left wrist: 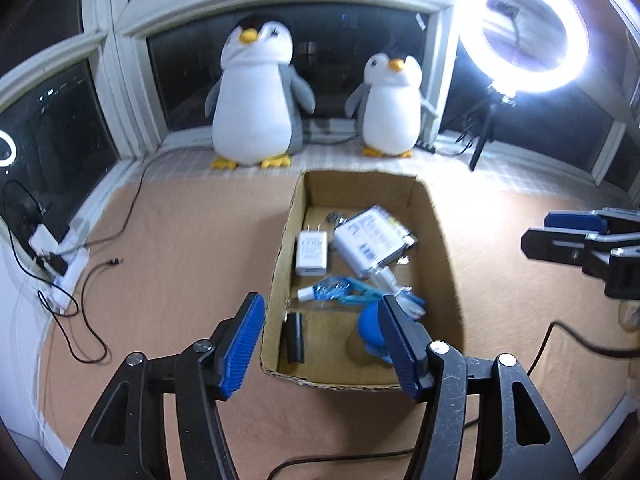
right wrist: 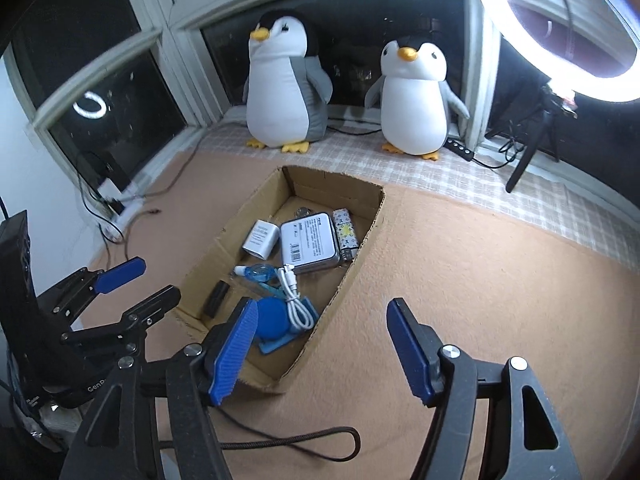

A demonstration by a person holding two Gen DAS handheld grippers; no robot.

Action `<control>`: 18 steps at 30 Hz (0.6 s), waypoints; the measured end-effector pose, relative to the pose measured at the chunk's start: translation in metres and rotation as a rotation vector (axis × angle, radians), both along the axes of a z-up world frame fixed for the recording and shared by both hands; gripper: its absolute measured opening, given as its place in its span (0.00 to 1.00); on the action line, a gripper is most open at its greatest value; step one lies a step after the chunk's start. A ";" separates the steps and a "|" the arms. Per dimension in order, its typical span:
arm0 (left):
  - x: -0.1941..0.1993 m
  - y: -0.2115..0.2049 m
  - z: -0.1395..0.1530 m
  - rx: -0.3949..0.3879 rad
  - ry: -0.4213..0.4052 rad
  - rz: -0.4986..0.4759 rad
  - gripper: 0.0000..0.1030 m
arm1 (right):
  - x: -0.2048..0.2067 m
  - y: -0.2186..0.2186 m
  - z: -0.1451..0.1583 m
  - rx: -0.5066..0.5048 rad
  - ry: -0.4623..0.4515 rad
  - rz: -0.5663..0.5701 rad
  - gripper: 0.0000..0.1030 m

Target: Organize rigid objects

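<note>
Cardboard box (left wrist: 442,248) holding everything: power bank (right wrist: 308,250), wall charger (right wrist: 261,239), black cylinder (right wrist: 216,299), blue round piece (right wrist: 273,317). Left gripper (left wrist: 322,344) and right gripper (right wrist: 322,354) spread wide, empty, near box's front wall. Sorting likely finished; next, probably just withdrawing.

Peach-covered surface (left wrist: 180,240) under cardboard box (left wrist: 444,248), loose black cables (left wrist: 88,332).

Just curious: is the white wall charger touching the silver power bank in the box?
Apart. The right wrist view shows cardboard floor between white wall charger and silver power bank.
</note>
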State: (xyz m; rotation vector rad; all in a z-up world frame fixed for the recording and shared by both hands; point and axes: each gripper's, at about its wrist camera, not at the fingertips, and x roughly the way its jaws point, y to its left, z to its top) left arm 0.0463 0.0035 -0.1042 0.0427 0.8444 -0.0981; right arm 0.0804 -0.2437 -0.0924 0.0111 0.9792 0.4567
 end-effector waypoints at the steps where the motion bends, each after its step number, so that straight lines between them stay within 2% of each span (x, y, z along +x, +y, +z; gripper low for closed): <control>1: -0.004 -0.002 0.008 0.005 -0.021 -0.002 0.63 | -0.003 -0.002 0.003 0.002 -0.011 -0.006 0.63; 5: -0.011 -0.007 0.028 0.006 -0.071 -0.003 0.71 | -0.018 -0.005 0.018 -0.017 -0.086 -0.039 0.70; 8: -0.015 -0.009 0.039 0.010 -0.100 -0.003 0.71 | -0.026 -0.004 0.025 -0.021 -0.123 -0.049 0.71; 14: -0.025 -0.010 0.052 0.003 -0.141 0.012 0.72 | -0.038 0.000 0.029 -0.013 -0.170 -0.064 0.73; 16: -0.027 -0.009 0.055 -0.006 -0.151 0.019 0.78 | -0.041 0.001 0.030 -0.011 -0.184 -0.076 0.75; 18: -0.028 -0.008 0.057 -0.006 -0.158 0.026 0.80 | -0.042 0.001 0.030 0.004 -0.185 -0.082 0.77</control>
